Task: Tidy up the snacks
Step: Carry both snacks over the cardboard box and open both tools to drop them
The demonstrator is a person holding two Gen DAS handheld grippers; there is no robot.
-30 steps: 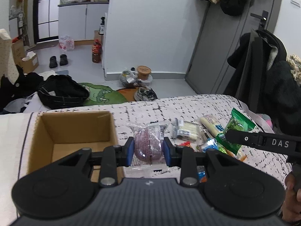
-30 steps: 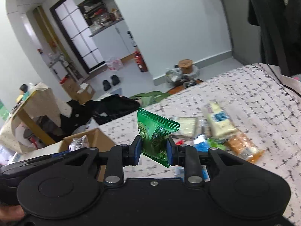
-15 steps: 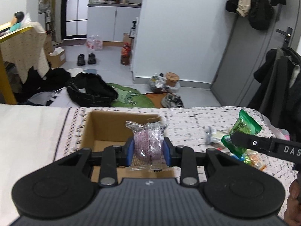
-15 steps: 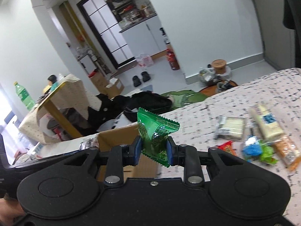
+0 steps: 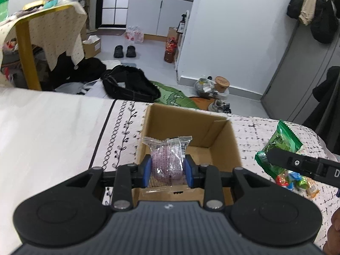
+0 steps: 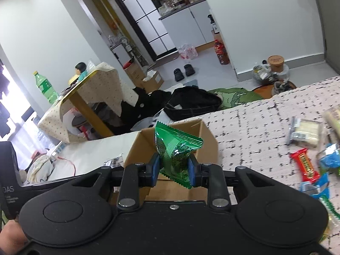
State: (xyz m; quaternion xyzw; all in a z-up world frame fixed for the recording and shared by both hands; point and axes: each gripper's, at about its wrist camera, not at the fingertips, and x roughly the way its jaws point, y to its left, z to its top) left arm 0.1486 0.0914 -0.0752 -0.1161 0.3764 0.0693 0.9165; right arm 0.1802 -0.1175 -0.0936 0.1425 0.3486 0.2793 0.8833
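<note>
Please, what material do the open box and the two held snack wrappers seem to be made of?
The box looks like plain brown corrugated cardboard, matte, with raw cut edges. The purple snack sits in clear thin plastic film: the contents show through. The green packet seems glossy plastic or foil film, with bright reflections and serrated sealed ends.

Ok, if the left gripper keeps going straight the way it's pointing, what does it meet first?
Probably the inside of the open cardboard box. The left gripper, jaws shut on the clear purple snack packet, points down into it, most likely toward the floor or far wall; depth is unclear.
</note>
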